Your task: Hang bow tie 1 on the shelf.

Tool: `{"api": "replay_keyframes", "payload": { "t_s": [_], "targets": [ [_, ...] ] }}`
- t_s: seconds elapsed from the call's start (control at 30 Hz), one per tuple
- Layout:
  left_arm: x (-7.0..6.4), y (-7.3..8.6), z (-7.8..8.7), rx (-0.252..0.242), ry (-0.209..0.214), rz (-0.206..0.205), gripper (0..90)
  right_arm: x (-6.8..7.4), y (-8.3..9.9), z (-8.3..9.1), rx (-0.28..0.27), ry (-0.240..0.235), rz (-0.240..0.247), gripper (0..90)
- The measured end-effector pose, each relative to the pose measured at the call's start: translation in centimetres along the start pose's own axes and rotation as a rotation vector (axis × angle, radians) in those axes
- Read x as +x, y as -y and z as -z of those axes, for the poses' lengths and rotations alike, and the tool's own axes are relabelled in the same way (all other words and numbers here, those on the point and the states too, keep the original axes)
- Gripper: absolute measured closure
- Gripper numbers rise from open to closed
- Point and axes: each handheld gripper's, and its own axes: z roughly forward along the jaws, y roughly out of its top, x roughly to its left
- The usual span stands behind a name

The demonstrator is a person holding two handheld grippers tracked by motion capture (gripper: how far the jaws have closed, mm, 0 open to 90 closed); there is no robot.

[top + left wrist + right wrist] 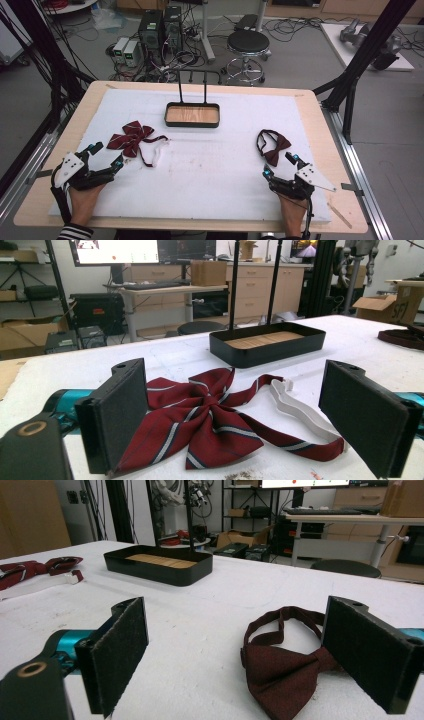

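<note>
Crosswise, striped bow tie (132, 137)

Each gripper is black, the left gripper (106, 154) and the right gripper (280, 165) alike, with teal-blue fittings at the jaw bases, flat dark padded jaws and a pale grey three-cornered plate on top. A black cable (308, 216) trails from the right one at 6 o'clock. The person's left arm wears a black-and-white striped sleeve (75, 232).
</note>
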Motion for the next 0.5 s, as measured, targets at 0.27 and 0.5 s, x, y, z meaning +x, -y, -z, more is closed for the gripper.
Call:
{"api": "replay_keyframes", "payload": {
  "t_s": [0.27, 0.5],
  "targets": [
    [0.05, 0.02, 0.07, -0.008, 0.005, 0.005, 12.8, -0.03, 0.01, 0.04, 0.0, -0.004, -0.012, 10.7],
    [0.08, 0.01, 0.08, -0.006, 0.004, 0.008, 12.8, -0.07, 0.01, 0.04, -0.003, -0.002, -0.013, 10.7]
  ]
}}
